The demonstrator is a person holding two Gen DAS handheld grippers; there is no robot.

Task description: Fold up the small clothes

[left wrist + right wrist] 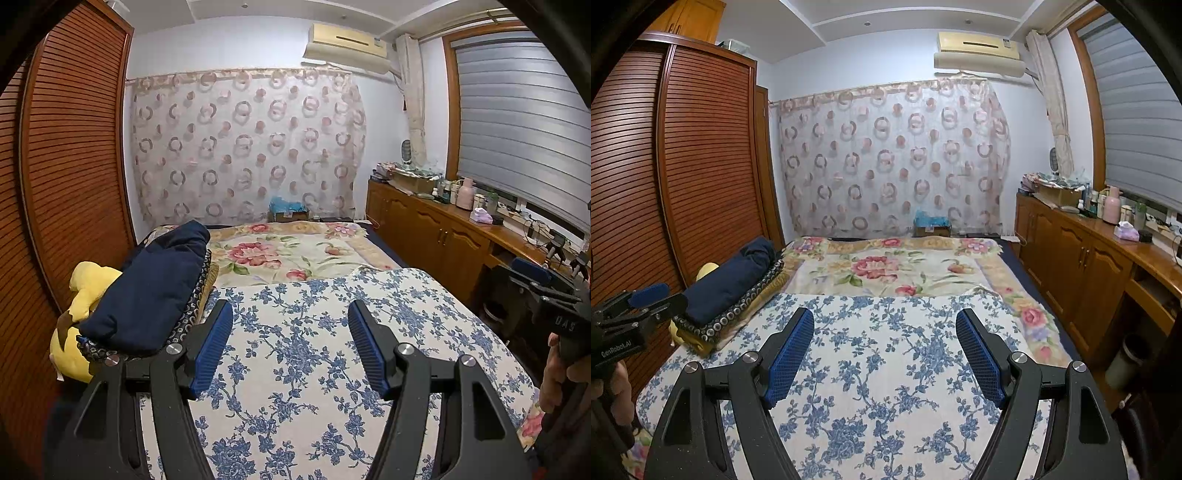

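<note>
- The left gripper (290, 314) hung over the blue flower cloth (314, 350) on the bed (295, 254). Its jaws stood wide open, with nothing between them, only the cloth showing below.
- The right gripper (884, 325) hung over the same cloth. Its jaws stood wide open too and held nothing.
- The blue pads (790, 354) on the right gripper were well apart from each other.
- A hand (557, 373) held the right gripper's handle at the right edge of the left view.
- A pile of folded clothes (155, 291) lay at the left side of the bed, with a dark blue piece on top.
- A yellow soft toy (86, 291) sat just beside the pile, touching it, next to the brown wardrobe (70, 155).
- A long wooden counter (1082, 251) stood along the right wall.
</note>
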